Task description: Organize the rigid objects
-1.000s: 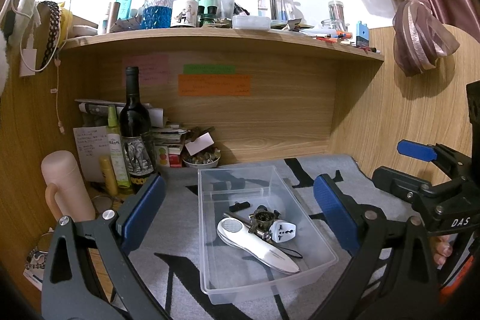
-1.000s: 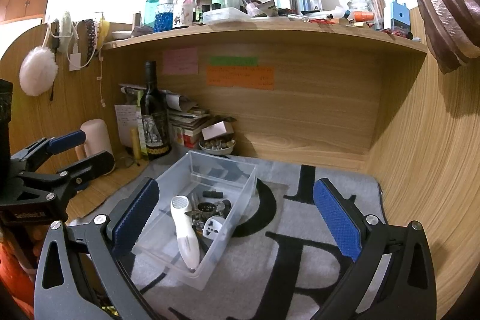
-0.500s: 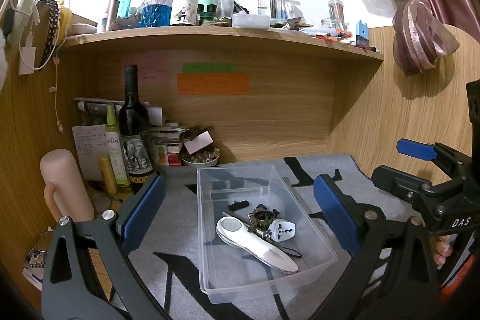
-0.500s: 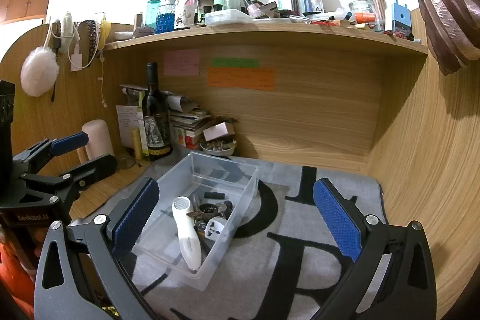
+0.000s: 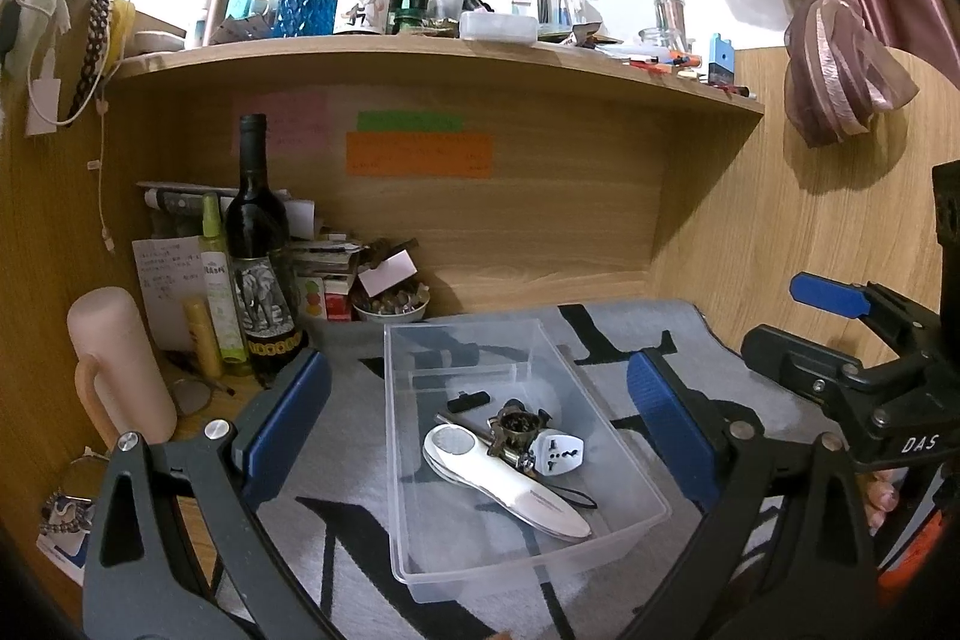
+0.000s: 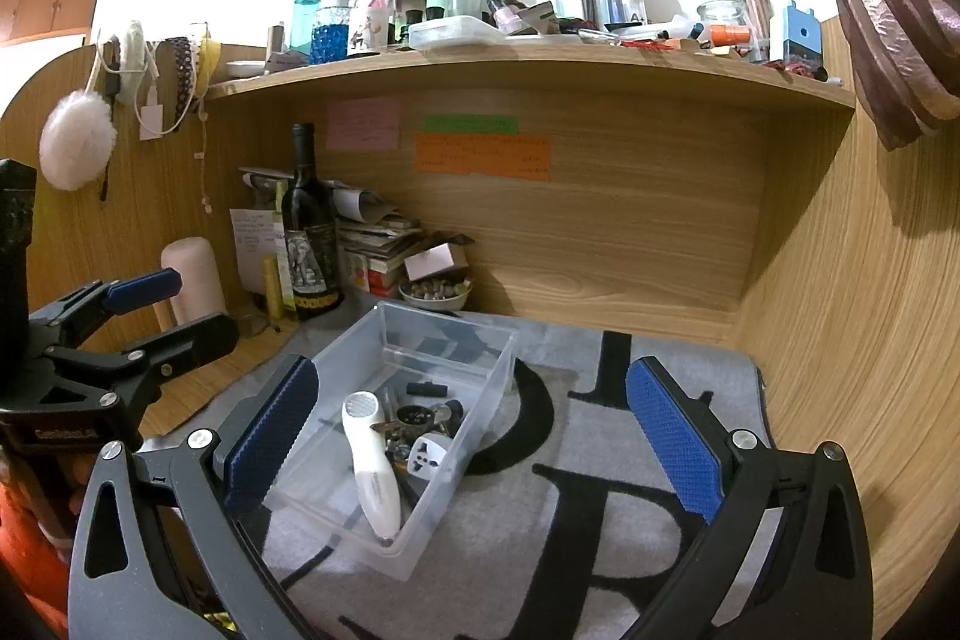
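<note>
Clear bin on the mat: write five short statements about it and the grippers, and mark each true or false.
1. The white handheld device lies inside the clear bin. True.
2. The left gripper is shut on the white plug adapter. False: its jaws are wide open and empty, and the adapter sits in the bin.
3. The right gripper is open and holds nothing. True.
4. The wine bottle stands inside the bin. False: it stands upright on the desk, left of the bin.
5. The bin rests on the grey mat. True.
</note>
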Available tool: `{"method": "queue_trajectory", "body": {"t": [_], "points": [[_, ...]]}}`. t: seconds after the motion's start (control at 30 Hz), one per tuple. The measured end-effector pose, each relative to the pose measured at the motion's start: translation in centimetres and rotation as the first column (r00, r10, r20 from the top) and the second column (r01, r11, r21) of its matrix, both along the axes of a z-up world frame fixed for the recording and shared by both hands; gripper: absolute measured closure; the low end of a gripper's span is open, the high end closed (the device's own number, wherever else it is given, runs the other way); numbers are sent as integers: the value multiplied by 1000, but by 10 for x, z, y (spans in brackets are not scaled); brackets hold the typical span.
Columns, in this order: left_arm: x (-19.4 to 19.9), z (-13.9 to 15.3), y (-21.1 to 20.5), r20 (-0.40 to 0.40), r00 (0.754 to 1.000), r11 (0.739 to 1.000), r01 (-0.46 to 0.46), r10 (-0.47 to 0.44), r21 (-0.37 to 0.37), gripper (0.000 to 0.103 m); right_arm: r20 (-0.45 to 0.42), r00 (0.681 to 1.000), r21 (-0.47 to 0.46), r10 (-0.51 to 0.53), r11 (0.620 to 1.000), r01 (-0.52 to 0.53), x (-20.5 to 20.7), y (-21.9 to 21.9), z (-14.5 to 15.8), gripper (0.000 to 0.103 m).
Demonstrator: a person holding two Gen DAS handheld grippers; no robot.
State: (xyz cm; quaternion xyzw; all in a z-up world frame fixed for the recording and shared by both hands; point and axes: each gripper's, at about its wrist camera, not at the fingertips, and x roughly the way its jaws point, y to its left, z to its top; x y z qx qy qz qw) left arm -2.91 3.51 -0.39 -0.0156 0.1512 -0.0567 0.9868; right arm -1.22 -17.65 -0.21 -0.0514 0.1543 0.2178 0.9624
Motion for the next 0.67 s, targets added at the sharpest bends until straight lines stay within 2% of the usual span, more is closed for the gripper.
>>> {"method": "queue_trajectory", "body": {"t": [0.67], "points": [[11, -5, 4, -45, 999, 999, 28, -30, -32, 3, -18, 1000, 8, 4, 1000, -4, 8, -5, -2, 0]]}}
